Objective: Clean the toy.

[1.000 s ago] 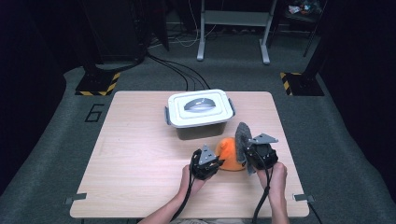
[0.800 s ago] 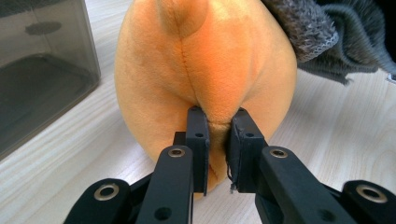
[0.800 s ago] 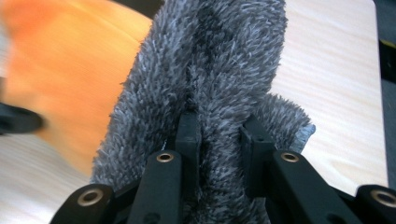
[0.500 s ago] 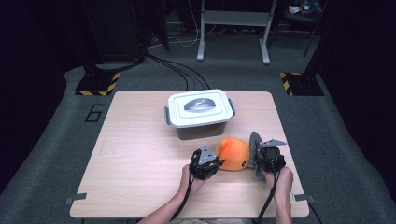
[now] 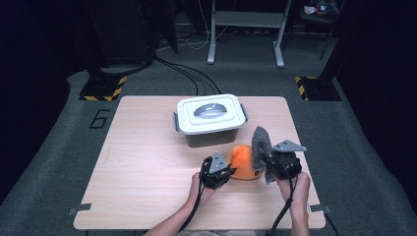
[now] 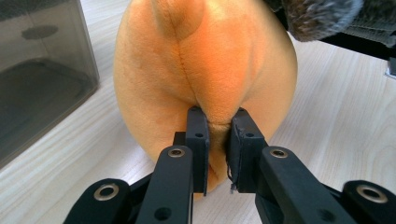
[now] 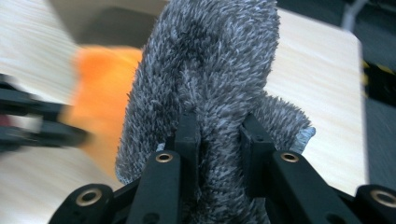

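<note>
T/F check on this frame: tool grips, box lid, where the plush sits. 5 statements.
1. The left tool is shut on the orange plush. True.
2. The right tool is open and empty. False: it is shut on a grey fuzzy cloth.
3. The box has its lid on. True: the white lid with a grey handle covers it.
4. The orange plush lies inside the box. False: it lies on the table, in front of the box, between the two tools.
5. The grey cloth lies flat on the table. False: it stands up from the right tool's jaws, beside the plush.
</note>
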Demonstrator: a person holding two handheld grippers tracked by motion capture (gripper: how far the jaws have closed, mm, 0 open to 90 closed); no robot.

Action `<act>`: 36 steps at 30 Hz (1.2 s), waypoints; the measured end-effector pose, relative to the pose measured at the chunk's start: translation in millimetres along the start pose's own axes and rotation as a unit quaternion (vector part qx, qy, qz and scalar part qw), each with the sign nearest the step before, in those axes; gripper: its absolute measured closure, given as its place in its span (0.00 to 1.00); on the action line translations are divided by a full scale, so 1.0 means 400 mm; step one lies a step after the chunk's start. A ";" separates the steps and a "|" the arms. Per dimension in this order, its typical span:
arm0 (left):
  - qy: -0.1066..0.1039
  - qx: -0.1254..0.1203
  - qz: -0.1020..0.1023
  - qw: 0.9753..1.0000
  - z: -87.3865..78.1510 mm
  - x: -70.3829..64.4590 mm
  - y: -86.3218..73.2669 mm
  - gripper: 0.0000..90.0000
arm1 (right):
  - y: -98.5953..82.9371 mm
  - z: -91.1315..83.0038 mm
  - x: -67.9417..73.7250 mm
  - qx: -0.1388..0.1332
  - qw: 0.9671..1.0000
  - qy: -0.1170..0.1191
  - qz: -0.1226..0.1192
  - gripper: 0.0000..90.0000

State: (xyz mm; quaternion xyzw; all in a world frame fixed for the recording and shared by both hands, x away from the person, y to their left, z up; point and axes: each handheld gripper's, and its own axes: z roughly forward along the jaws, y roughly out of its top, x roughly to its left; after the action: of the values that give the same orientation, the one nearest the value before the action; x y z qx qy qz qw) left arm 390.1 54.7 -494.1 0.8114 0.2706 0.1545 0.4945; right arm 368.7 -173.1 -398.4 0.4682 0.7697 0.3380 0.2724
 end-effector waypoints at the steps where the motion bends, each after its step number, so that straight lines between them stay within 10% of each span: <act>1: 0.001 0.000 0.001 1.000 0.000 0.000 0.000 0.89 | 0.009 0.004 0.018 -0.002 1.000 0.009 -0.009 0.80; 7: 0.001 0.003 -0.004 1.000 0.000 0.005 -0.002 0.89 | 0.016 0.061 0.071 0.014 0.999 -0.002 -0.041 0.81; 24: 0.000 -0.001 -0.003 1.000 0.003 0.002 -0.002 0.89 | -0.090 0.110 -0.055 0.065 0.996 -0.032 0.047 0.81; 36: -0.002 0.001 -0.006 1.000 0.002 0.004 0.000 0.88 | -0.118 0.139 -0.081 0.085 0.994 -0.034 0.065 0.81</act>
State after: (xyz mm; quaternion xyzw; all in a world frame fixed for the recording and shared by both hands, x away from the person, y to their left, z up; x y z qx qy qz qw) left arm 391.6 55.3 -494.5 0.8106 0.2751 0.1496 0.4948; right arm 397.7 -203.5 -466.2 0.5501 0.7536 0.2726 0.2349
